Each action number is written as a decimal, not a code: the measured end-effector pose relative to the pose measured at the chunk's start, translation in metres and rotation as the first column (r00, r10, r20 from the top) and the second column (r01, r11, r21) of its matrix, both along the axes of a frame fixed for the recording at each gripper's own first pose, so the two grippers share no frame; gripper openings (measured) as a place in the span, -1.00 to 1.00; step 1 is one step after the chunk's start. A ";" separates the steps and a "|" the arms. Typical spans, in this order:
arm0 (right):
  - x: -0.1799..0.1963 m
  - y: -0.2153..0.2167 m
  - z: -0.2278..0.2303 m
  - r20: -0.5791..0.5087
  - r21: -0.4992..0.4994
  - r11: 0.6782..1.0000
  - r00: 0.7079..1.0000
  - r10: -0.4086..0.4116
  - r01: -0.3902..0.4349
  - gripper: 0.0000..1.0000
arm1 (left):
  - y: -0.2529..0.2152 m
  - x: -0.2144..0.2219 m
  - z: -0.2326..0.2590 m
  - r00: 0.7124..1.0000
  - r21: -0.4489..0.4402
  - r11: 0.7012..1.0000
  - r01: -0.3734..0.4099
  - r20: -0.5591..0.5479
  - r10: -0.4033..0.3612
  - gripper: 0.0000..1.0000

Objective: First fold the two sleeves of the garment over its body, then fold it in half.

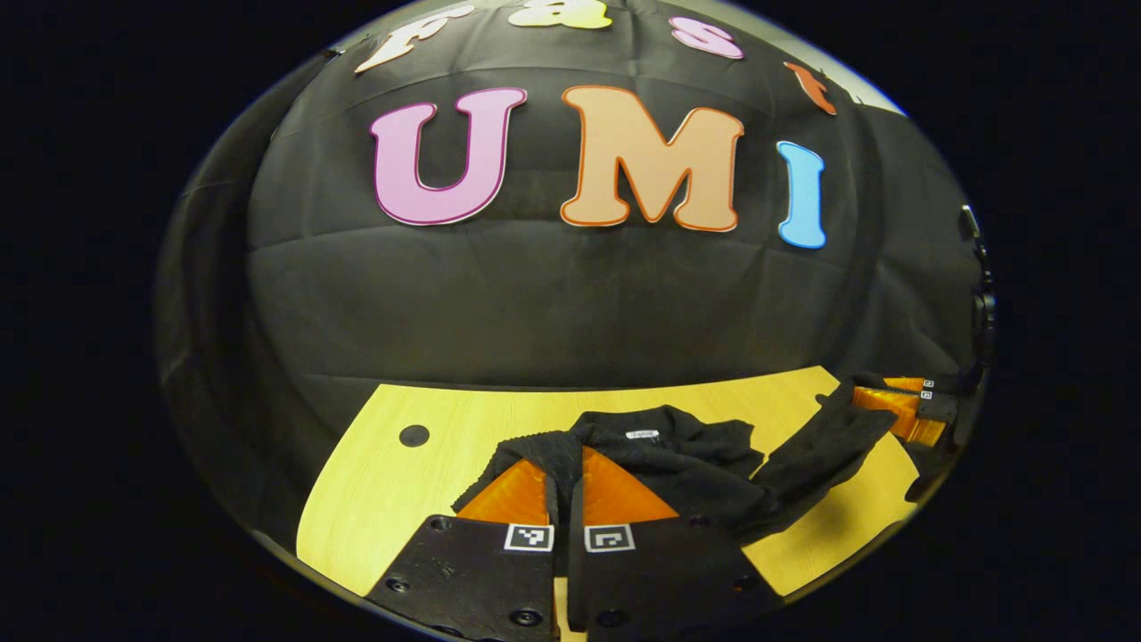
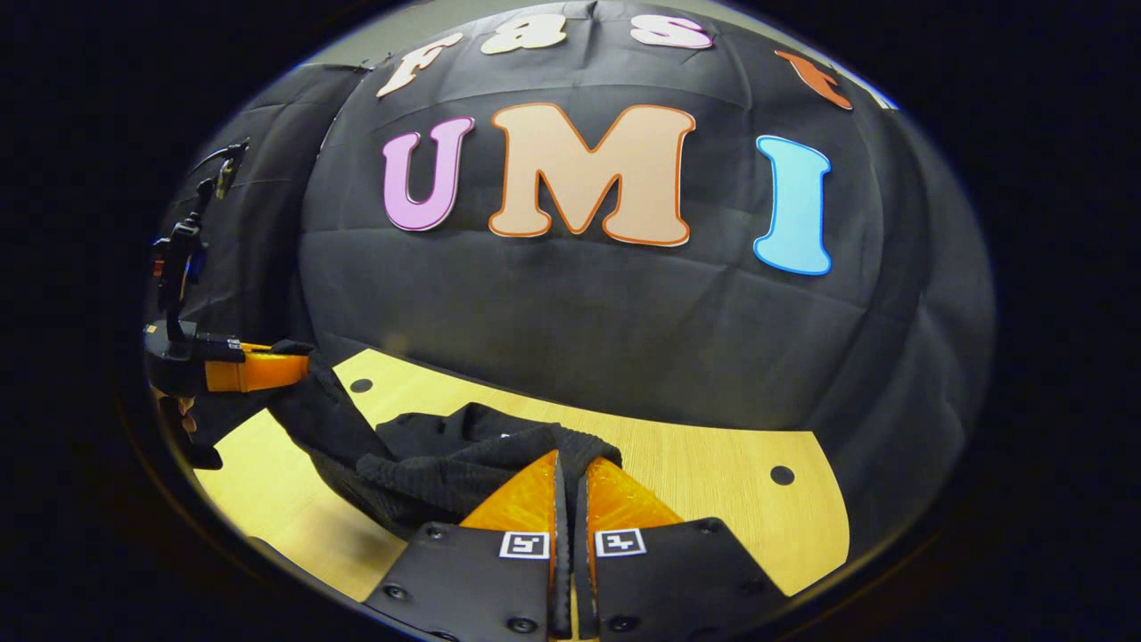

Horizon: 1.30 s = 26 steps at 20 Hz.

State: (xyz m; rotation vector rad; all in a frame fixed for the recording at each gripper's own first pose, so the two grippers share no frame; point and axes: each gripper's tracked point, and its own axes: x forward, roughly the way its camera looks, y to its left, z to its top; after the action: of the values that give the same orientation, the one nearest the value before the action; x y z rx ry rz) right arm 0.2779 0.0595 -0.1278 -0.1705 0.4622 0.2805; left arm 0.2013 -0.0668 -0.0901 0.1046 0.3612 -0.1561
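A black garment [image 1: 677, 464] lies bunched on a pale wooden bench [image 1: 392, 481]. In the left gripper view, the left gripper [image 1: 565, 464] has its jaws clenched on a fold of cloth at 6 o'clock. The right gripper [image 2: 570, 468] likewise pinches cloth. The garment's long axis stretches between them, towards 3 o'clock from the left gripper; each hand holds its own end.

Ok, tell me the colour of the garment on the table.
Black, a dark knit garment with a small white neck label; clearest in the left gripper view.
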 end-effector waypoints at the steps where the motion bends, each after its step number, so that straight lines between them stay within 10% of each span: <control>1: 0.010 0.001 -0.006 -0.005 -0.008 1.000 1.000 -0.001 0.001 -0.91 | 0.000 0.010 -0.003 1.000 -0.006 1.000 -0.006 -0.008 0.006 -1.00; 21: 0.136 0.002 -0.136 -0.189 0.016 0.998 0.980 -0.056 0.060 -0.84 | 0.014 0.127 -0.122 0.980 0.081 0.989 -0.121 -0.146 0.132 -0.89; 23: 0.137 -0.001 -0.140 -0.185 -0.003 0.999 0.981 -0.050 0.051 -0.65 | 0.015 0.134 -0.123 0.981 0.069 0.989 -0.132 -0.135 0.140 -0.17; 26: 0.133 -0.005 -0.128 -0.153 -0.035 0.999 0.988 -0.036 0.031 0.58 | 0.026 0.129 -0.114 0.976 0.083 0.980 -0.182 -0.105 0.191 1.00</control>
State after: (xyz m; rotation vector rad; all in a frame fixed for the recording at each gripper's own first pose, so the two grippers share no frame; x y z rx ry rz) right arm 0.4107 0.0544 -0.2562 -0.1736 0.6227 0.2545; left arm 0.3307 -0.0408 -0.2043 0.1338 0.4872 0.0375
